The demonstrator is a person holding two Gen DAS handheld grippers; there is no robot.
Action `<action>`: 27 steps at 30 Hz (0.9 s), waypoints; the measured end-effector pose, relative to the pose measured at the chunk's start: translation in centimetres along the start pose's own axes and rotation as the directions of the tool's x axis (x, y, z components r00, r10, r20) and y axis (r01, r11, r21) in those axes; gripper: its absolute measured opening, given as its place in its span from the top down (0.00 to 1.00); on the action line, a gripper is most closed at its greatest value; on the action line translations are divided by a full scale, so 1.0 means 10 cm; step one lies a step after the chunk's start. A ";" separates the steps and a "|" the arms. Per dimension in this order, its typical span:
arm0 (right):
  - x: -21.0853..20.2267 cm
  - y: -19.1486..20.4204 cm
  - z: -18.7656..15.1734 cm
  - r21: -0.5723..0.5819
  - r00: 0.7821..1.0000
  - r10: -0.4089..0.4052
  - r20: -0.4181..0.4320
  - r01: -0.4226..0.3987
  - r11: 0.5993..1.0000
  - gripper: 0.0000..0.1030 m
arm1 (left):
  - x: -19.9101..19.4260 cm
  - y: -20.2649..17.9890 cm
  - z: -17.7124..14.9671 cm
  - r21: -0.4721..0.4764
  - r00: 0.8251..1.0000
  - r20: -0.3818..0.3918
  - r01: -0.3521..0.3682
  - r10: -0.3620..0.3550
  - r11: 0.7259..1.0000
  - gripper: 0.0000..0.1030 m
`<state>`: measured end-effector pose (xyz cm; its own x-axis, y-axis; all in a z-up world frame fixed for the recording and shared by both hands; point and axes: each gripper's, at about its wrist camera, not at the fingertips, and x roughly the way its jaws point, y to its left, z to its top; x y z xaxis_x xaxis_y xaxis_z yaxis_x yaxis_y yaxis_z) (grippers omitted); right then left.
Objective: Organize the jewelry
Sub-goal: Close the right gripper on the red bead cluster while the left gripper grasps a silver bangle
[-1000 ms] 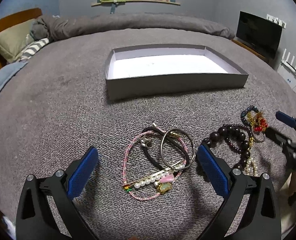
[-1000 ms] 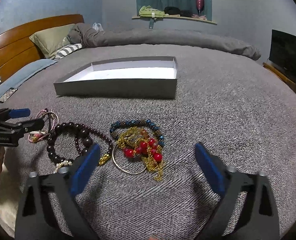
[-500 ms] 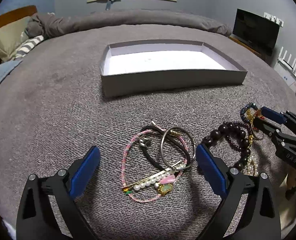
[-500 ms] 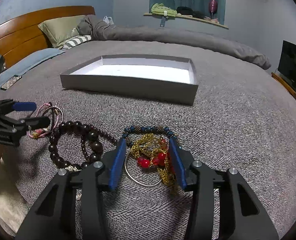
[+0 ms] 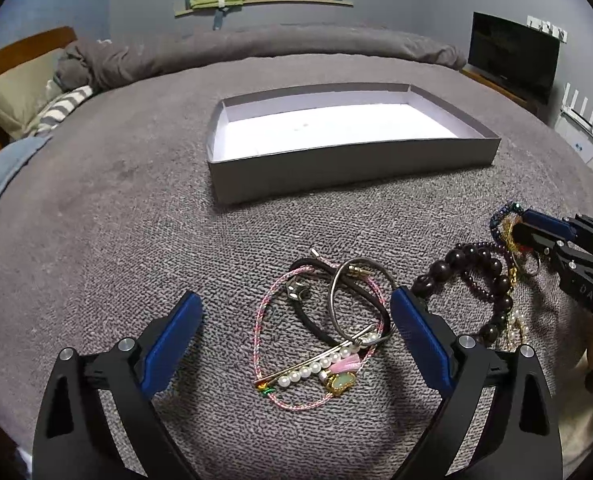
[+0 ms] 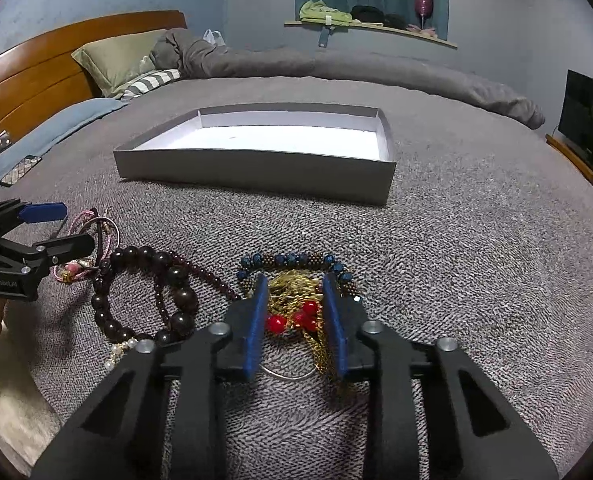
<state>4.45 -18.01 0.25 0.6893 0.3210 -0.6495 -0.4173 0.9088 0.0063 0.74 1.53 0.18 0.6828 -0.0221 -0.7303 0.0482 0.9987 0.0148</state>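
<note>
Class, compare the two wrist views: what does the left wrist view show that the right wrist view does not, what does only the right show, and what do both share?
Only the left wrist view shows the pearl hair clip, the black hair tie and the white router. Only the right wrist view shows the red beads between the right tongs, and the phone on the blue blanket. Both show the gray box, the dark bead bracelet, the left tongs and the television.
</note>
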 end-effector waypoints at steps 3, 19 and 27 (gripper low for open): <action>-0.04 -0.01 0.00 0.005 1.000 0.011 0.015 -0.011 1.000 0.88 | -0.05 0.01 0.00 -0.007 1.000 0.016 0.011 -0.011 1.000 0.09; -0.33 -0.07 0.01 0.018 0.989 0.071 0.132 -0.074 0.997 0.98 | -0.08 -0.11 -0.03 0.036 0.994 -0.015 0.105 -0.105 0.994 0.65; -0.36 -0.14 0.04 0.049 0.987 0.080 0.141 -0.087 0.995 1.00 | -0.06 -0.13 -0.04 0.056 0.995 -0.012 0.095 -0.094 0.994 0.94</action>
<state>2.79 -20.33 2.93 0.7306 0.4268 -0.5330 -0.4462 0.8893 0.1004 0.01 0.29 0.29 0.6664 -0.1158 -0.7366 0.1537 0.9880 -0.0162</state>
